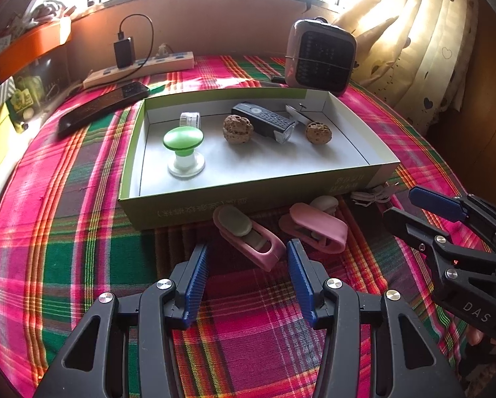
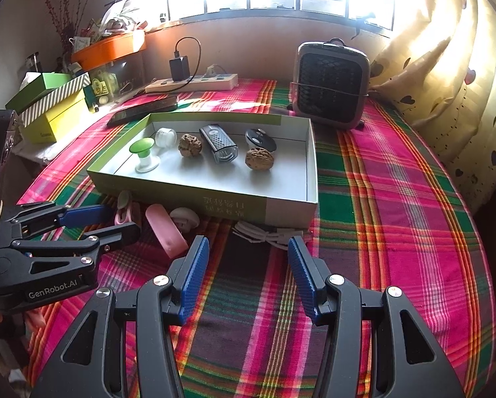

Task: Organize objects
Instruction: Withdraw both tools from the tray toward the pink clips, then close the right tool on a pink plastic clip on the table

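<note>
A shallow green-and-white box (image 1: 248,195) (image 2: 291,210) lies on the plaid cloth. It holds a green knob (image 1: 183,139) (image 2: 141,147), a small jar (image 1: 190,120), two walnuts (image 1: 238,128) (image 2: 259,158) and a black bike light (image 1: 264,121) (image 2: 218,144). In front of the box lie two pink clips (image 1: 248,237) (image 1: 314,229) (image 2: 166,232), a white cap (image 2: 185,217) and a coiled white cable (image 2: 264,232). My left gripper (image 1: 248,245) (image 2: 122,220) stands open with the near end of the left clip between its fingertips, the pads off it. My right gripper (image 2: 248,242) (image 1: 400,205) is open and empty just short of the cable.
A grey fan heater (image 1: 321,56) (image 2: 331,83) stands behind the box. A power strip (image 1: 138,69) with a charger and a dark phone (image 1: 102,106) lie at the back left. Stacked boxes (image 2: 52,106) sit on the left, a curtain (image 2: 447,83) hangs on the right.
</note>
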Demonstrator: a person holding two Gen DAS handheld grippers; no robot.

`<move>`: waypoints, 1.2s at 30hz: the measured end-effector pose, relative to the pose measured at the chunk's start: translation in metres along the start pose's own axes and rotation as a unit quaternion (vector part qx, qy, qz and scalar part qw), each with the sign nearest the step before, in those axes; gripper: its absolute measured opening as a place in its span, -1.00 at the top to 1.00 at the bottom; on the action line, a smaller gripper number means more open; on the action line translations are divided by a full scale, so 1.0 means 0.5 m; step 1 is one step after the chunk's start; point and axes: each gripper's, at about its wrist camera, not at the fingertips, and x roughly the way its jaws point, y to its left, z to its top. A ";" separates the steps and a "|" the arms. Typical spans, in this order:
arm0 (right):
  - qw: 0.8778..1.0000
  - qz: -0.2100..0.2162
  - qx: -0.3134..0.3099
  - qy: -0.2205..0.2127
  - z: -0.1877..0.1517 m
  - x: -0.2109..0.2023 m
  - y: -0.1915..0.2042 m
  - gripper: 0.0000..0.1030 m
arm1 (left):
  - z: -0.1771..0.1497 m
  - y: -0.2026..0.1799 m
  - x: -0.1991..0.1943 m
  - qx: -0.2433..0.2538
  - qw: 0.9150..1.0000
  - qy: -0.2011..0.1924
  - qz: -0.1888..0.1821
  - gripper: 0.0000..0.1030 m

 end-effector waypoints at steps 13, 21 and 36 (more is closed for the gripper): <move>0.998 0.051 -0.025 0.022 0.005 0.030 0.060 0.01 | -0.012 0.064 -0.019 -0.022 1.000 -0.005 0.022 0.10; 0.996 0.072 -0.027 0.050 0.001 0.057 0.081 0.01 | -0.023 0.098 -0.029 -0.032 0.999 -0.005 0.027 0.10; 0.993 0.102 -0.033 0.057 0.004 0.062 0.119 0.01 | -0.029 0.143 -0.039 -0.047 0.998 -0.007 0.030 0.10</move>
